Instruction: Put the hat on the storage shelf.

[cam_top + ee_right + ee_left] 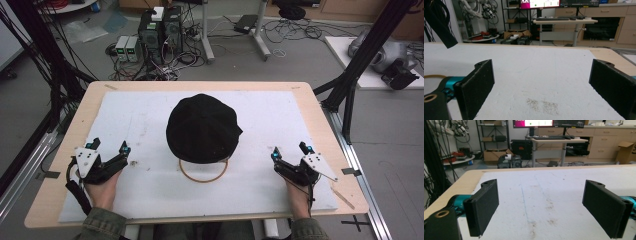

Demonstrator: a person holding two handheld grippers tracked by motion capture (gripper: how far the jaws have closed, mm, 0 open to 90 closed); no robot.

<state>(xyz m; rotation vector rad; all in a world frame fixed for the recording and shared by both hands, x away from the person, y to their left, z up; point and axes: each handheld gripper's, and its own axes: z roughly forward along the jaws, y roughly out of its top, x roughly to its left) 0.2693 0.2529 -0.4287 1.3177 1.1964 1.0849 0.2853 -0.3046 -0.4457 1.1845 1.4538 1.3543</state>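
Note:
A black cap (203,128) lies at the middle of the white mat (150,120), its brim partly over a thin wooden ring (202,178) just in front of it. My left gripper (108,147) rests at the mat's front left, open, nothing between its jaws. My right gripper (291,150) rests at the front right, open and holding nothing too. In the left gripper view the gripper (549,206) frames bare stained mat. In the right gripper view the gripper (544,87) frames bare mat, and a sliver of the ring (434,76) shows at the left edge.
The mat covers a wooden table (65,150) with bare margins on both sides. Black frame posts (360,60) stand at the table's right and left. Computers (160,30) and cables lie on the floor beyond the far edge.

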